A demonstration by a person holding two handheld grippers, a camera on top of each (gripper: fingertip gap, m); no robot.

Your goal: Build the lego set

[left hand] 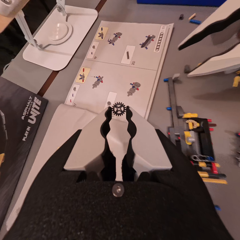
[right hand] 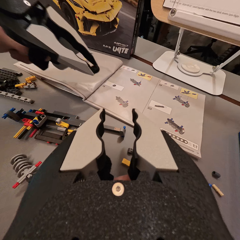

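My left gripper (left hand: 118, 109) is shut on a small black gear (left hand: 118, 108), held at its fingertips above the open instruction booklet (left hand: 123, 54). In the right wrist view the left gripper (right hand: 94, 69) hangs over the booklet's left page with the gear (right hand: 95, 68) dark and blurred at its tip. My right gripper (right hand: 118, 111) is open and empty, above the table by the booklet (right hand: 149, 103). It also shows in the left wrist view (left hand: 181, 61). A partly built black, grey, yellow and red assembly (right hand: 42, 124) (left hand: 194, 142) lies on the table. A grey worm-gear piece with red pins (right hand: 23, 168) lies at lower left.
The set's box (right hand: 110, 32) stands behind the booklet. A white stand base (right hand: 192, 72) (left hand: 58, 37) sits at the back. Loose beams and parts (right hand: 14, 85) lie at the left. A black bush (right hand: 216, 174) and a tan pin (right hand: 218, 190) lie at the right. The grippers' ends are close to 12 cm from one another. The black bush (right hand: 216, 174) lies some 20 cm from my right tips, 30 cm from my left tips. Look for it in the left wrist view (left hand: 182, 15) too.
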